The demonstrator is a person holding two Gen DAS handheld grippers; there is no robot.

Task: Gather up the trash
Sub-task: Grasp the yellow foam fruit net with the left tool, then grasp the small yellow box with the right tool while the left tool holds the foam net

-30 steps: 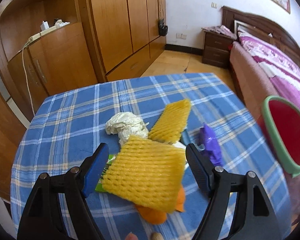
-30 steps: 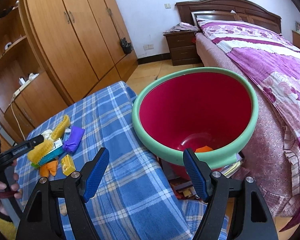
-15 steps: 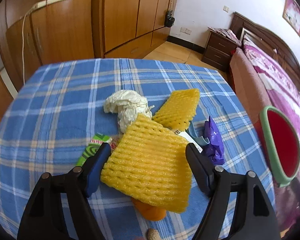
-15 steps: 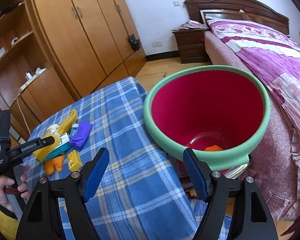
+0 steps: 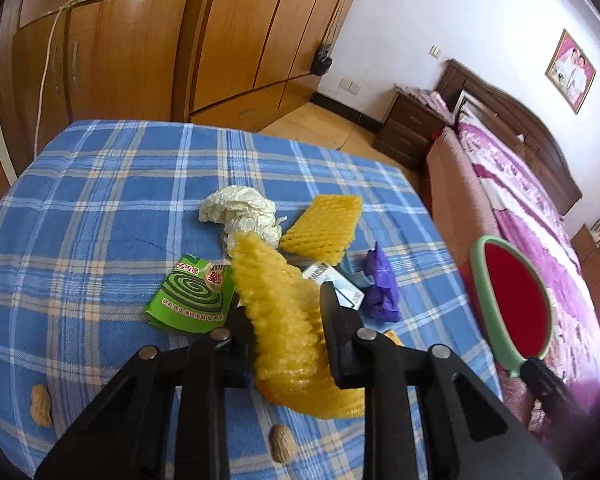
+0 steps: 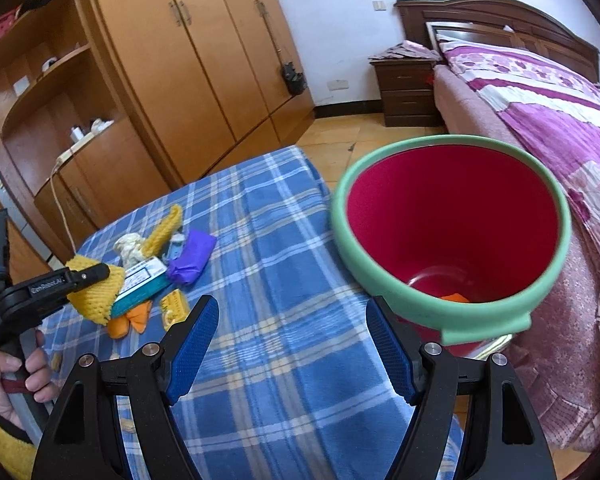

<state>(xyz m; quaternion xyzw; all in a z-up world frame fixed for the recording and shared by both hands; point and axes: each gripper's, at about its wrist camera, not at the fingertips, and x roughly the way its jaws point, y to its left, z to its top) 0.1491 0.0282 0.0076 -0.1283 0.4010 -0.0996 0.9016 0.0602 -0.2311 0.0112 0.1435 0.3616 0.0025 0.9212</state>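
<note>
The left gripper (image 5: 286,320) is now clamping the yellow foam fruit net (image 5: 284,312), its jaws having just been closing on it from wide apart, so the piece is secured for carrying to the red bin (image 6: 456,232) beyond the table's (image 5: 80,200) right edge. The net is bunching upright over the litter mid-table, its long axis running away from the camera. The right gripper (image 6: 292,340) is hanging apart, empty, near the table's bin-side edge.

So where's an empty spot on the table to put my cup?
The tablecloth is bare between the purple bag and the red bin, and along the far edge by the wardrobe. It's crowded mid-table: the paper wad, yellow foam net and green packet.
</note>
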